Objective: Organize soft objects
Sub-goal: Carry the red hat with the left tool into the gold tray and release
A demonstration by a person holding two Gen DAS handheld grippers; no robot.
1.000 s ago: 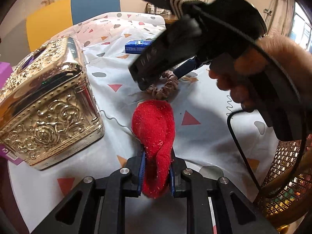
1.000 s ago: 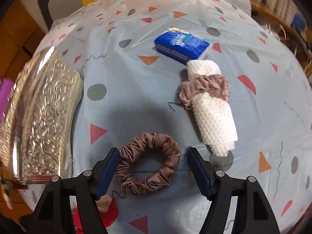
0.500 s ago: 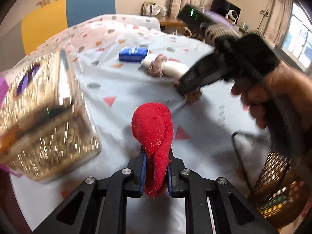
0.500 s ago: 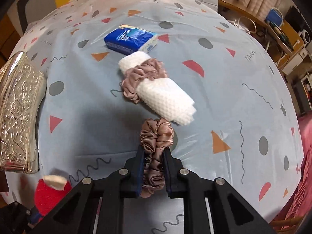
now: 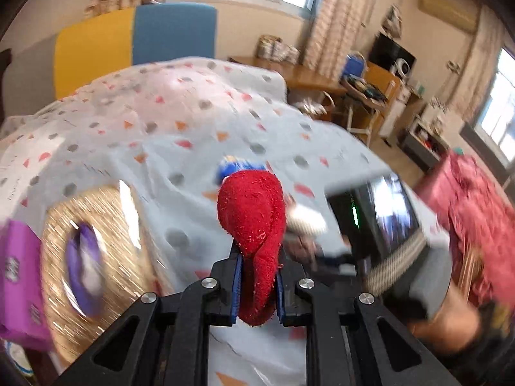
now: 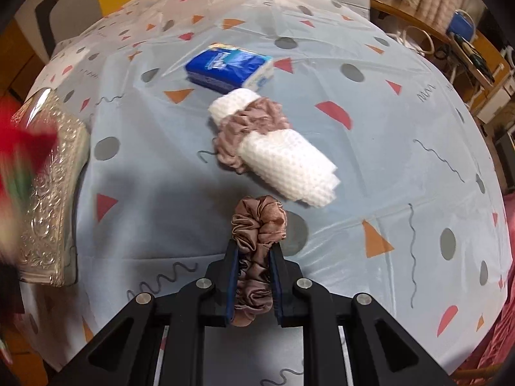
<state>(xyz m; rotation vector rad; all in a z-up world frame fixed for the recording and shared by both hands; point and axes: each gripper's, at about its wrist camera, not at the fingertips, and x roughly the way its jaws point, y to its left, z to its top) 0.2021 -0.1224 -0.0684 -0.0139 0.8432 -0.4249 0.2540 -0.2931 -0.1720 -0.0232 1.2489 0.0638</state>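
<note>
Jaws of the left gripper [image 5: 257, 284] clamp a red plush piece [image 5: 252, 212] above the worktop [image 6: 402, 173], the right gripper [image 6: 254, 286] pinches a brown scrunchie [image 6: 257, 225] (blue tissue pack [image 6: 230, 67] lettering unreadable).
</note>
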